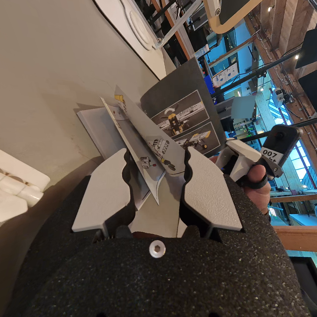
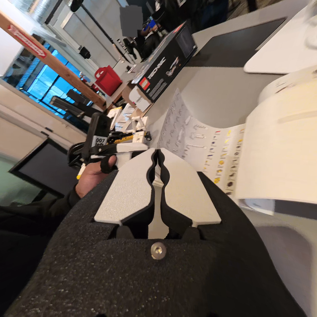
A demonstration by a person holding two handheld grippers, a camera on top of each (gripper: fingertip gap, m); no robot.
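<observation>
**Booklet fanned open between two tools**

A grey-paged building-instruction booklet [image 1: 151, 137] stands half open on the pale worktop [image 1: 51, 85], its leaves splayed upright. The left tool [image 1: 155, 163] is spread wide, and loose pages rise between its fingers without either pad pressing them, likely to keep the place. The right tool [image 2: 157, 152] is closed at the tips, apparently pinching a page edge [image 2: 157, 171], so the dark back cover [image 1: 185, 109] stays lifted.
</observation>
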